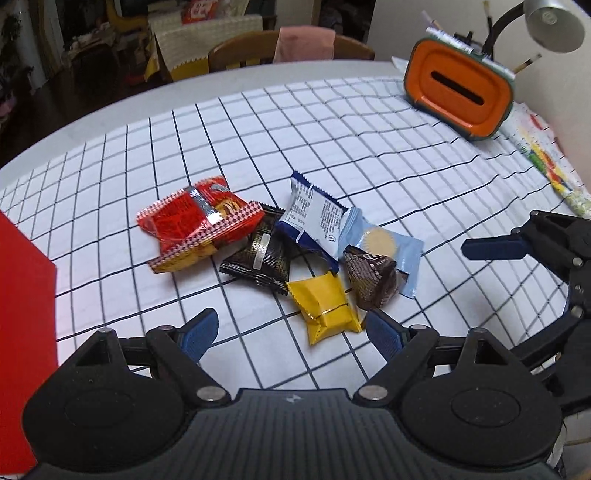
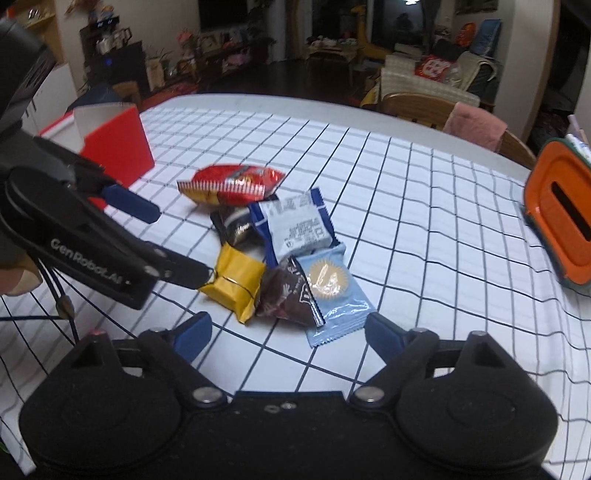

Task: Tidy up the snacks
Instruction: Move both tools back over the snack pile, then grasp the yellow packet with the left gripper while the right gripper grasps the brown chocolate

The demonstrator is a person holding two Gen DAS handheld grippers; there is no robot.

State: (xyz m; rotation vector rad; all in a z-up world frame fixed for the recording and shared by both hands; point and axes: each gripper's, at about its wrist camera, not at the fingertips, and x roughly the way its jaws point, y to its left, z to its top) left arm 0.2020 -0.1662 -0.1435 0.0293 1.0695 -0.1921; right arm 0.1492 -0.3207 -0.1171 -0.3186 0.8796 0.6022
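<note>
both tongs stand apart, empty: the left gripper (image 1: 291,328) by the yellow packet (image 1: 328,312), the right gripper (image 2: 288,332) near the pale blue packet (image 2: 334,295). the red box (image 2: 118,147) stands far left, with bare checked cloth (image 2: 443,258) on the right.

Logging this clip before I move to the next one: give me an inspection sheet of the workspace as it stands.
Surface: table under a white checked cloth.
Job's things: six snack packets in a loose, partly overlapping pile: red bag, black packet, blue-white packet, light blue packet, brown packet, yellow packet; open red box at the left.
Clutter: orange slotted container, printed sheet.
Grippers: left gripper open, empty, near the yellow packet; right gripper open, empty, before the light blue packet.
Cables: a thin cord below the left gripper.
Surroundings: desk lamp, chair with pink cloth, dim living room.
</note>
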